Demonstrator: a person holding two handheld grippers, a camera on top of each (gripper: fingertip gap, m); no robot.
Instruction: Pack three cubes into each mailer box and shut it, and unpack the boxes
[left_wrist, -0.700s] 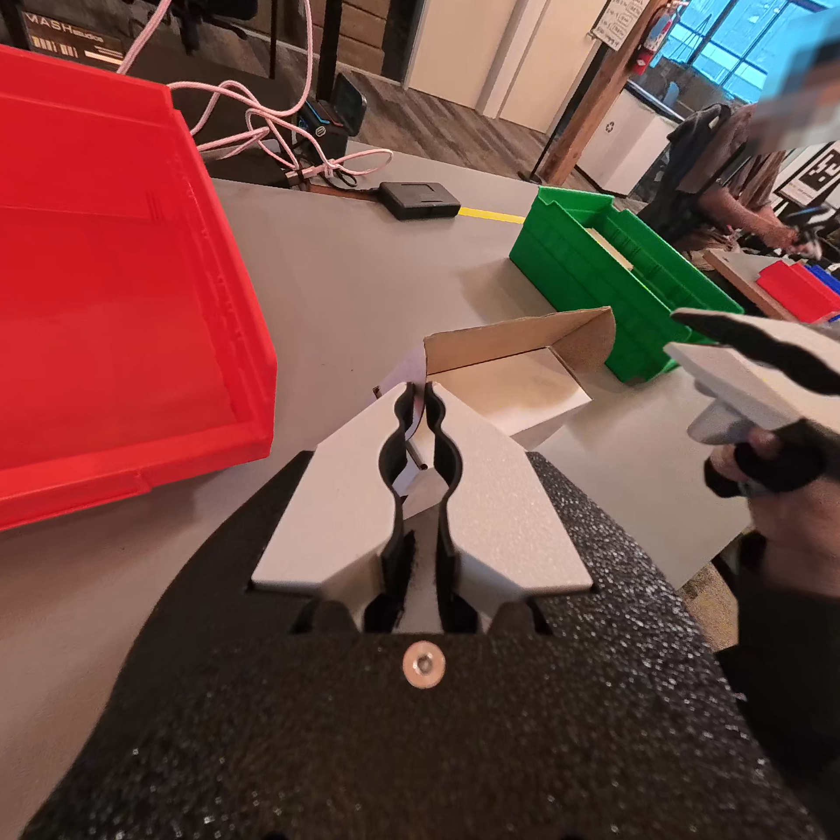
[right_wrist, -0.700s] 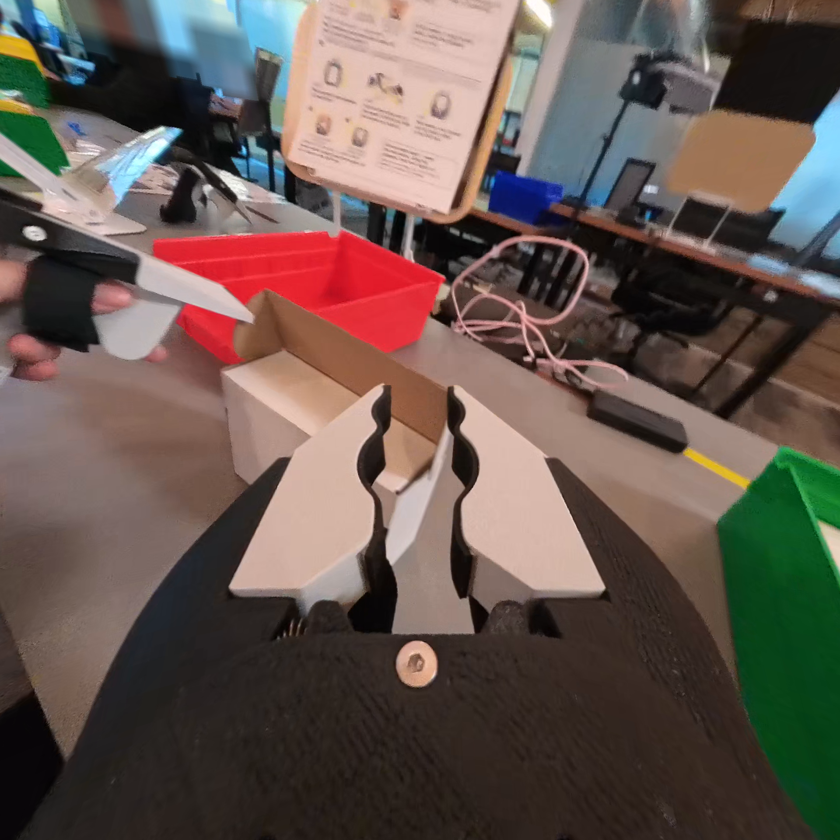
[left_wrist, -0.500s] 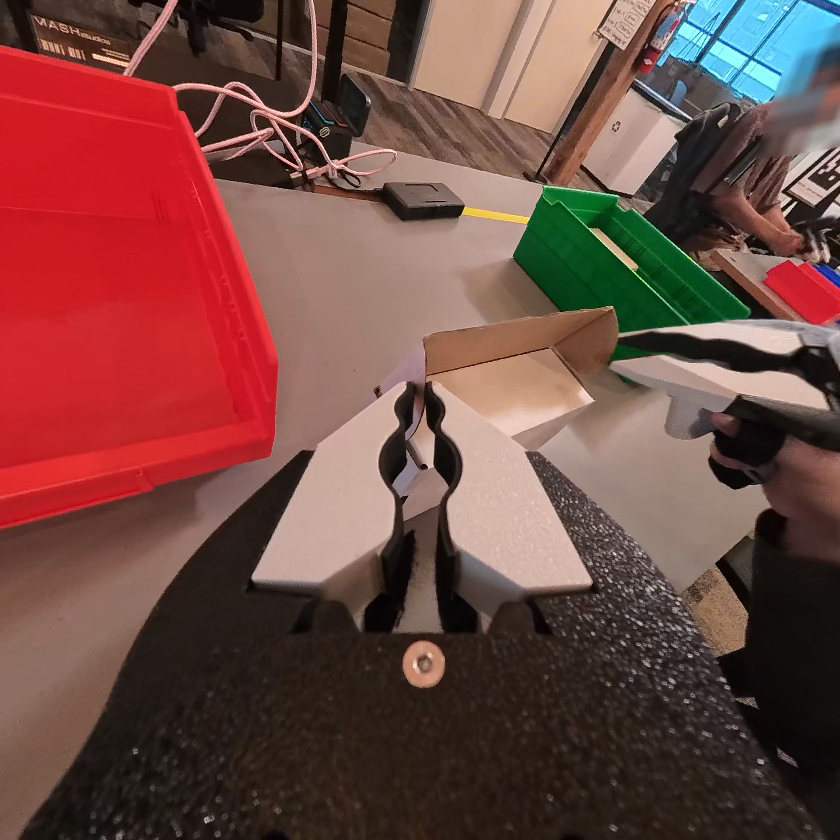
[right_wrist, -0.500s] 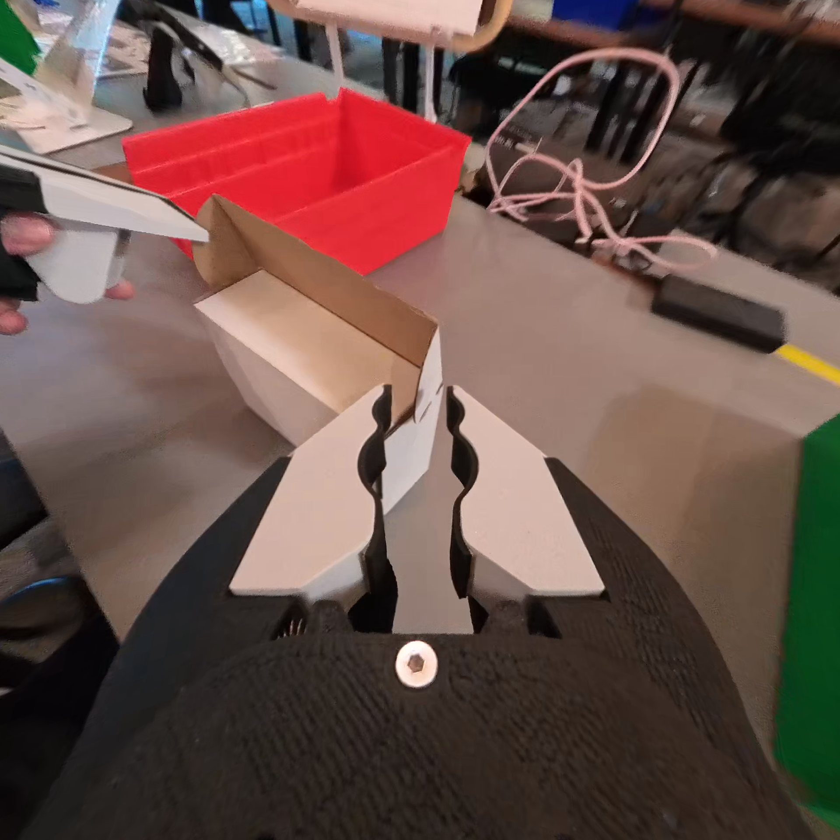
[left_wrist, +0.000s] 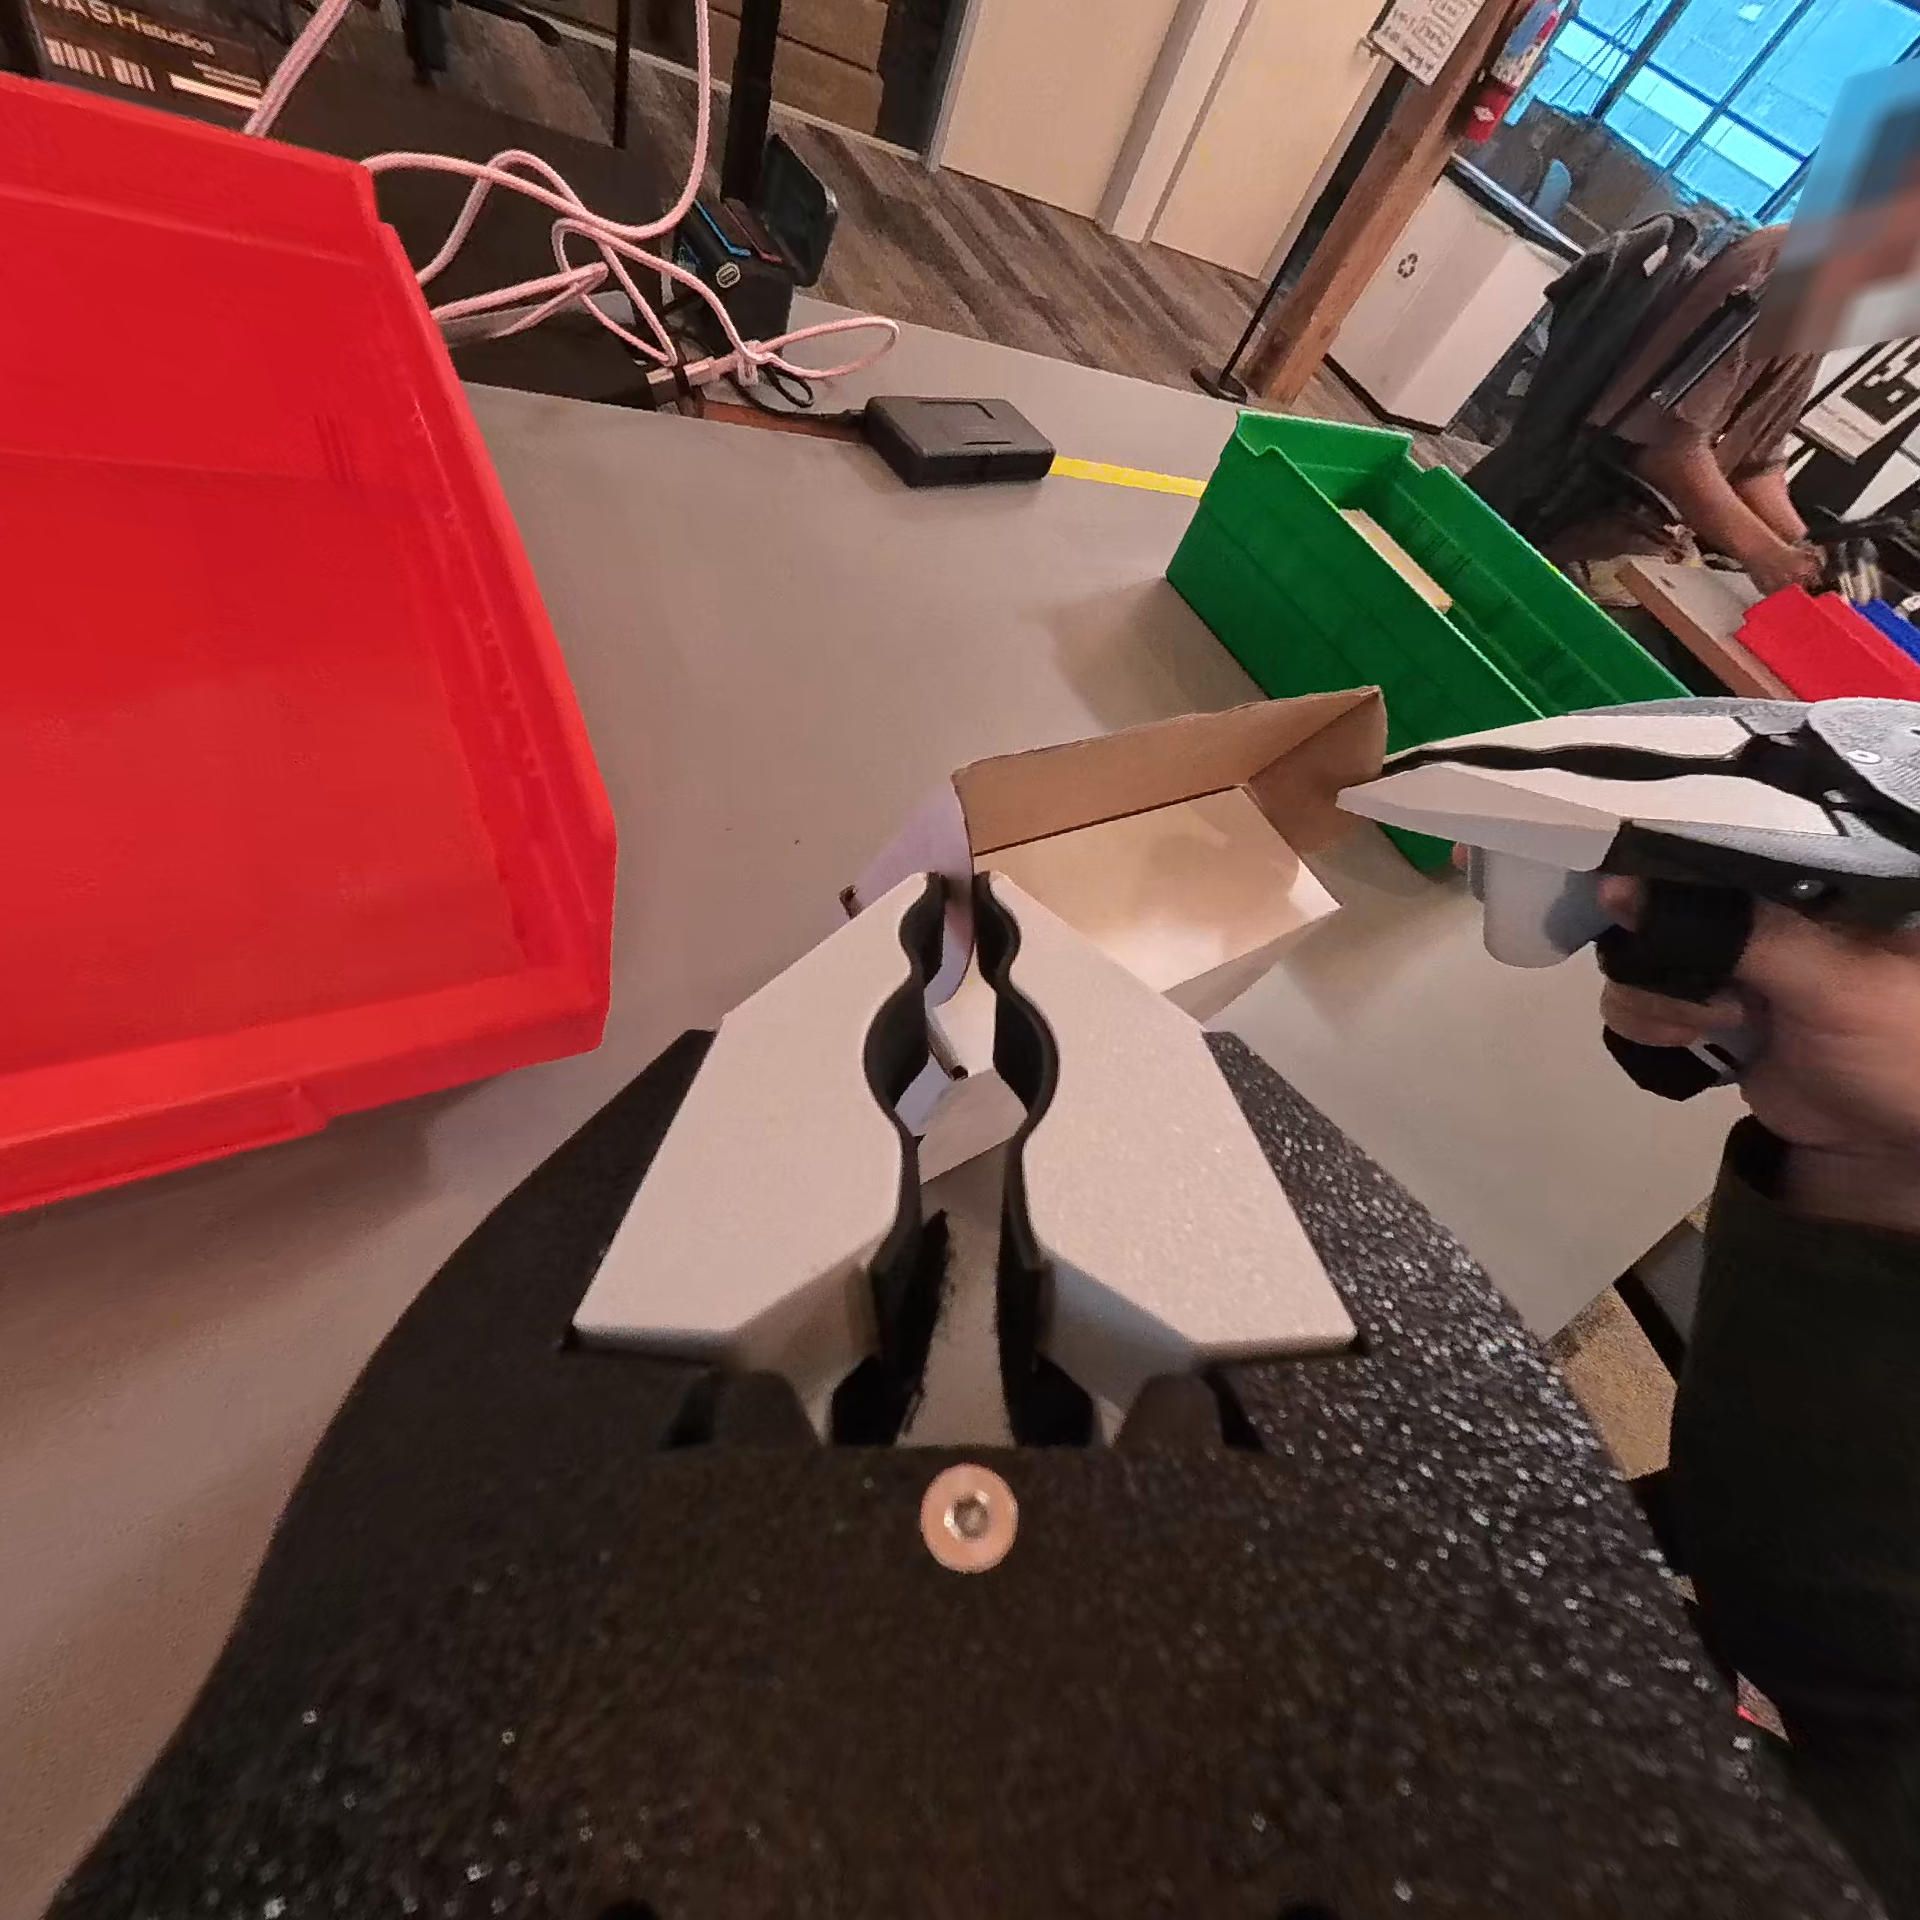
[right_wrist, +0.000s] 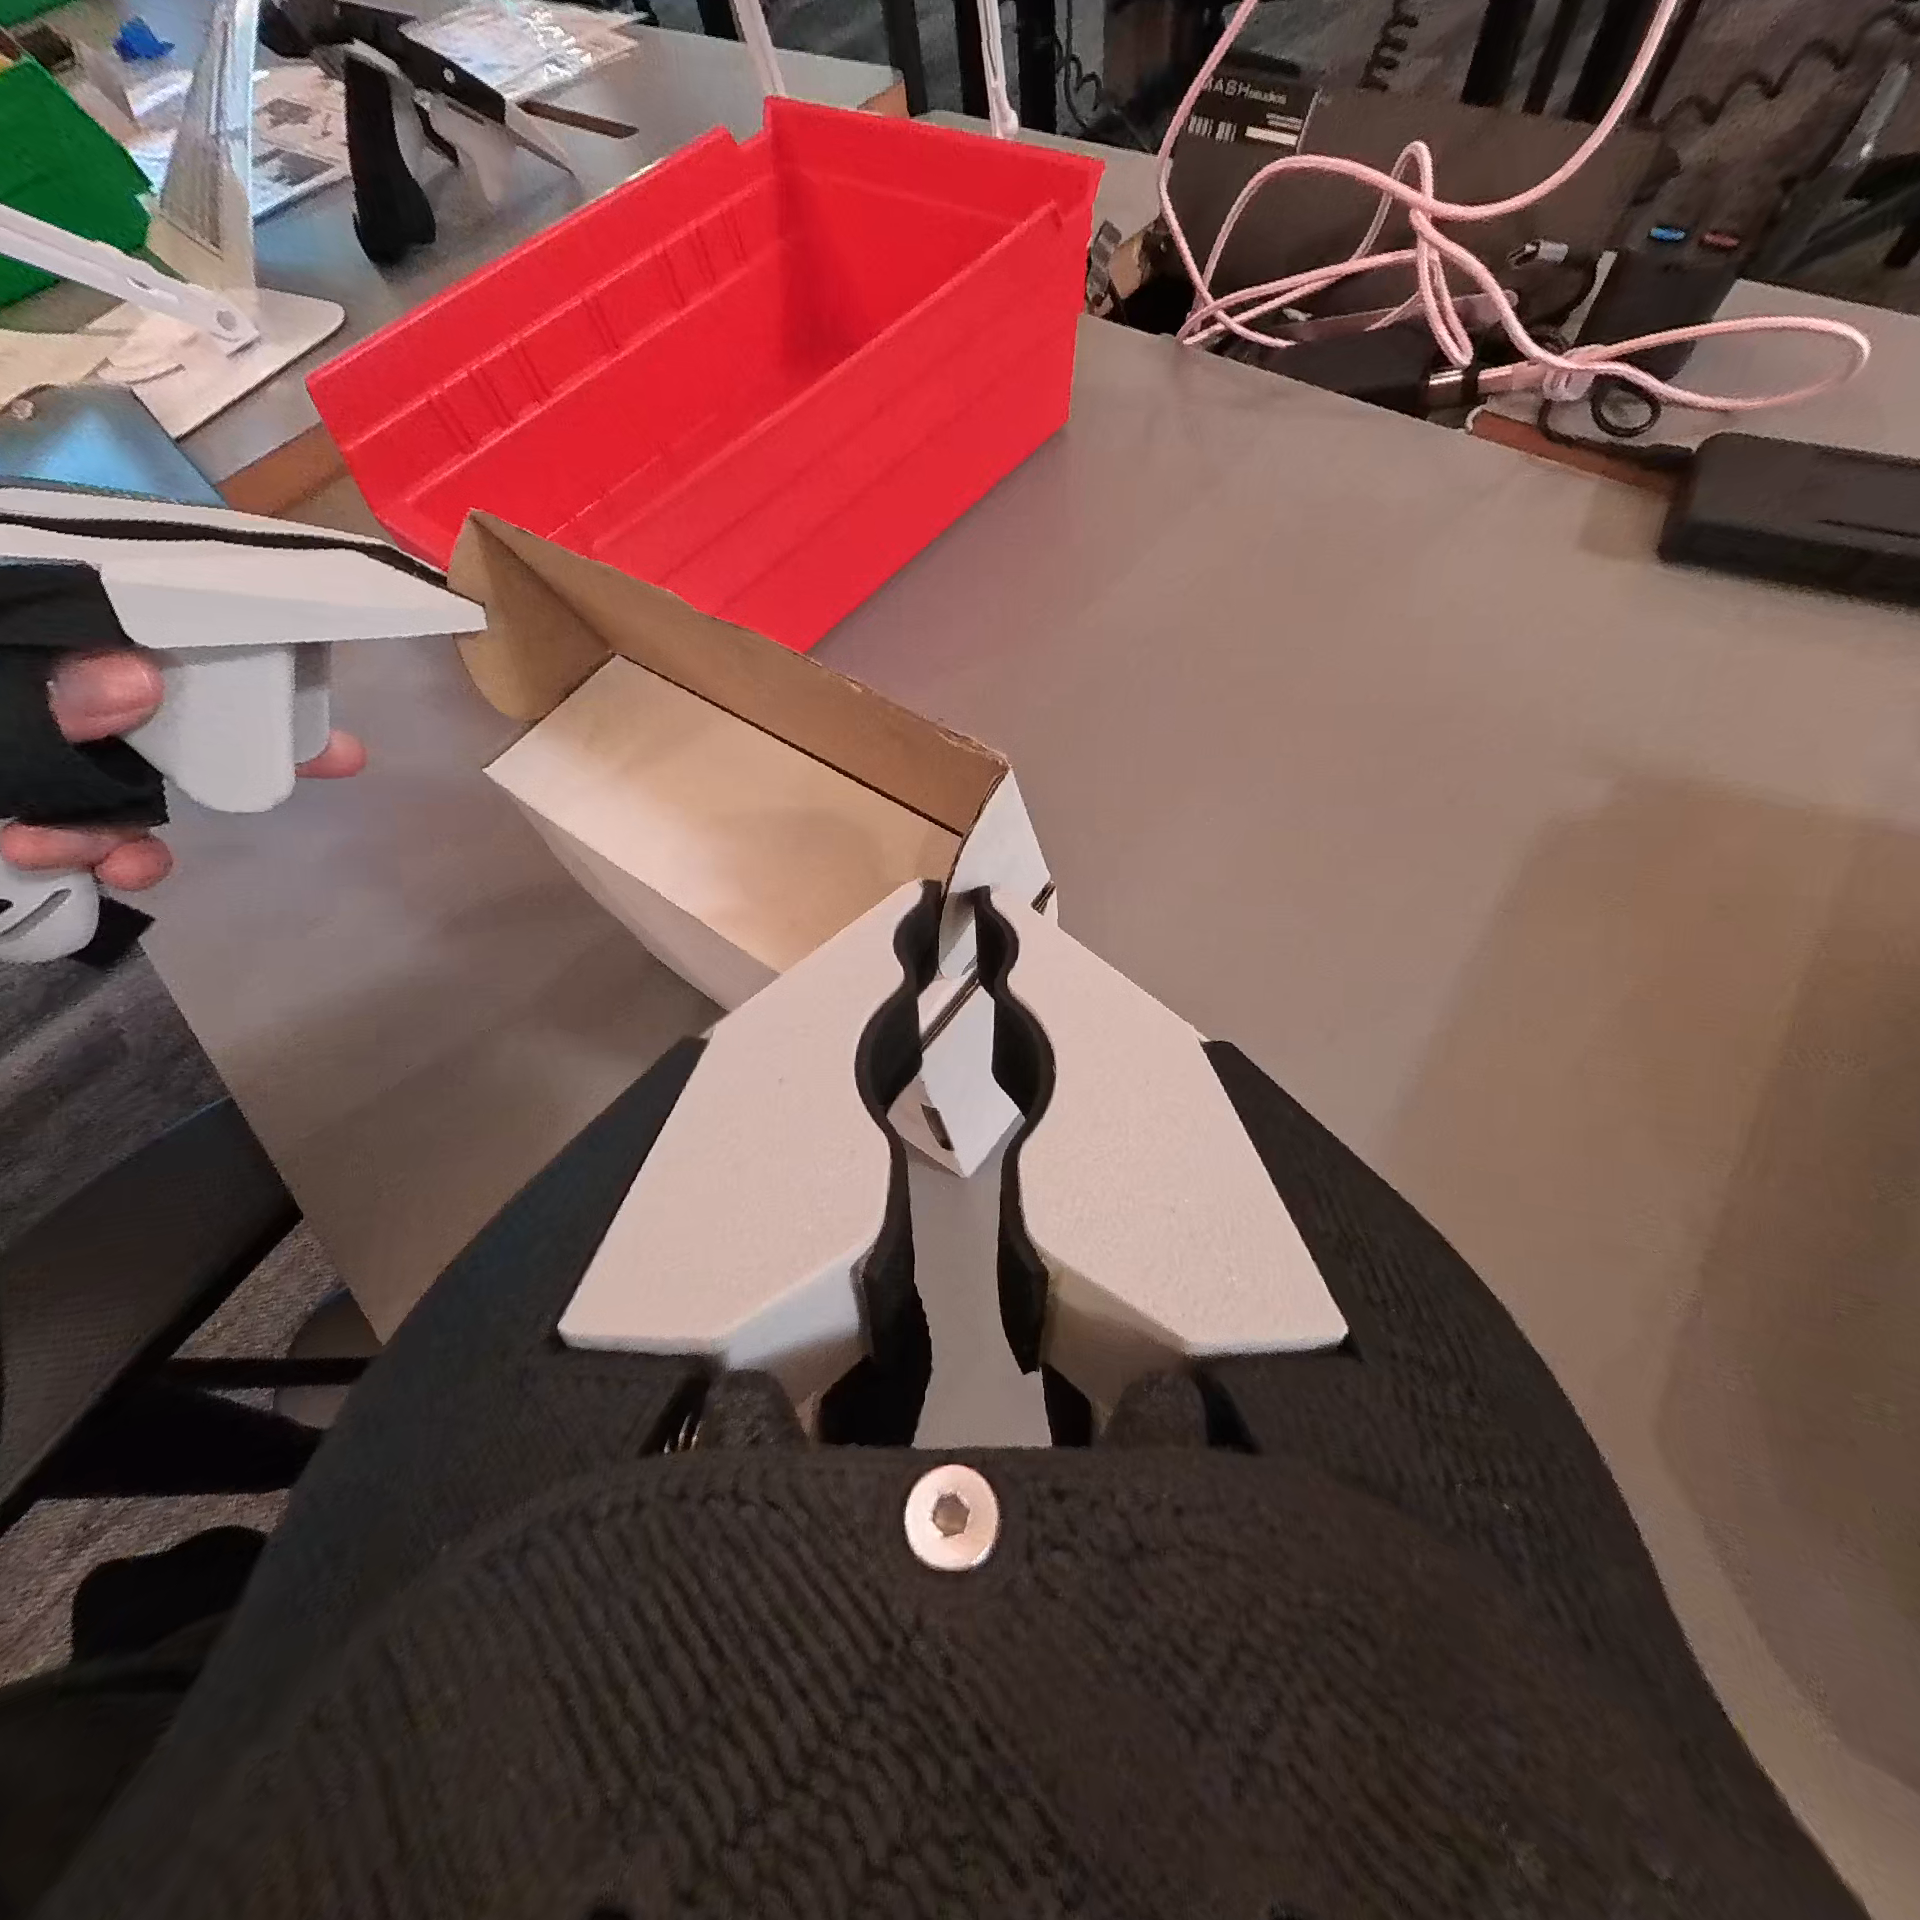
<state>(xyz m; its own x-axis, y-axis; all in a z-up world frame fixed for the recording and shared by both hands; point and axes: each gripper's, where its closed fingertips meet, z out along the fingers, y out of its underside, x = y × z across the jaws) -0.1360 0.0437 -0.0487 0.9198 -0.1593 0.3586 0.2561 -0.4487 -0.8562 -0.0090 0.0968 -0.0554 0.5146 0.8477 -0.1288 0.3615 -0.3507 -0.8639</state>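
Each claw, left (left_wrist: 961, 909) and right (right_wrist: 958, 914), is closed on a side flap at opposite ends of the white mailer box (right_wrist: 727, 831) lying just ahead, apparently mid-way through opening or closing; no cubes show.

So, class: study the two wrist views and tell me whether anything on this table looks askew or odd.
The white mailer box sits tilted, one bottom edge lifted off the grey table. The left gripper and right gripper each pinch a side flap of its lid. Nothing looks spilled or damaged.
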